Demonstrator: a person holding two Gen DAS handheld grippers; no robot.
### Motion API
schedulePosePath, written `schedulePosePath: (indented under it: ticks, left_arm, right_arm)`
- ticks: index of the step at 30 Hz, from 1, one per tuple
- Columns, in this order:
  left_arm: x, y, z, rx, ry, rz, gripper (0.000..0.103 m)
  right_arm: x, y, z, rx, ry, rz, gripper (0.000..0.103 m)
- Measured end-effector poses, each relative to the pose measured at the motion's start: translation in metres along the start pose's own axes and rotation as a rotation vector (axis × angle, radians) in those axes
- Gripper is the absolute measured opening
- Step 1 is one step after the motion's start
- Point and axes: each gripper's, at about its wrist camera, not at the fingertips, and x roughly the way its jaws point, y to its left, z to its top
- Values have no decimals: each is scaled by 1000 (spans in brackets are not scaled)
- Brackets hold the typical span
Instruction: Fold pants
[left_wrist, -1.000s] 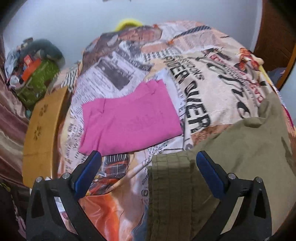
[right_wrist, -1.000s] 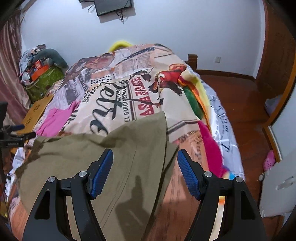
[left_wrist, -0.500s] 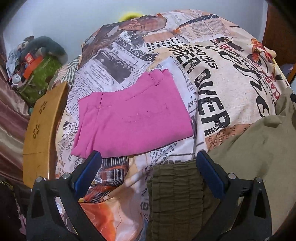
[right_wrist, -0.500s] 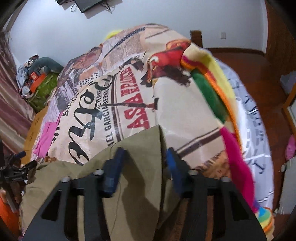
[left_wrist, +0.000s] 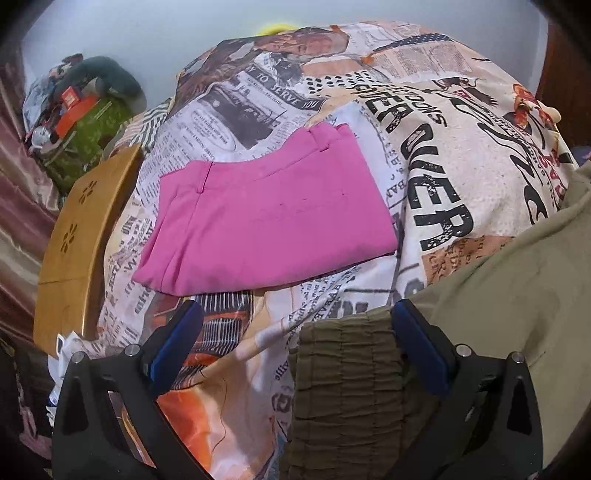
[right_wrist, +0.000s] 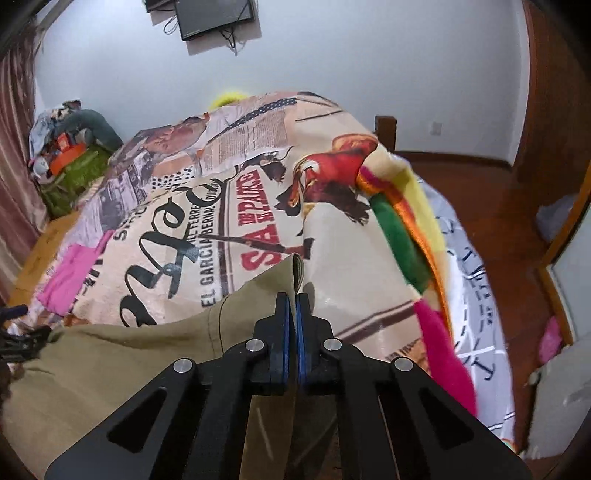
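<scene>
Your right gripper (right_wrist: 290, 295) has its blue pads pressed together on the hem end of the olive pants (right_wrist: 155, 354) — a fold of the cloth is pinched between them, and its corner sticks up just past the fingertips. From that pinch the leg runs back and to the left across the newspaper-print bedspread (right_wrist: 332, 266).

Your left gripper (left_wrist: 295, 325) has its jaws wide apart and clamps nothing. The ribbed elastic waistband (left_wrist: 347, 384) of the olive pants (left_wrist: 517, 295) lies between the two fingers, nearer the right-hand finger, whose blue pad (left_wrist: 417, 347) sits at the waistband's edge; whether it actually touches the cloth cannot be told. The left-hand finger stands over bare bedspread (left_wrist: 461, 122), well apart from the waistband.

Taking the waistband as the landmark: the rest of the olive pants spread away to its right, the folded pink garment (left_wrist: 266, 218) lies flat on the bedspread just beyond it and a little to the left, and the wooden board (left_wrist: 77, 236) at the bed's edge is further left still — past the pink garment.
</scene>
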Motion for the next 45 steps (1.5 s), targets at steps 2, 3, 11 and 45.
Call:
schedulePosePath:
  ticks: [2,3,11,45]
  left_arm:
    - [2,1,-1,-9,3,-3,103]
    - [2,1,-1,-13,4,-4,103]
    - [4,-1,-2,6,4,23,103]
    - [20,-19,16,47,134,-87,103]
  right_arm:
    - [5,-1,-2,-2,13,-27,2]
    - [9,-2,-4,-2,23,-39,2]
    - [-2,-24,6,40,-32,-217,2]
    - [60,131,-42,-225,501,289,79]
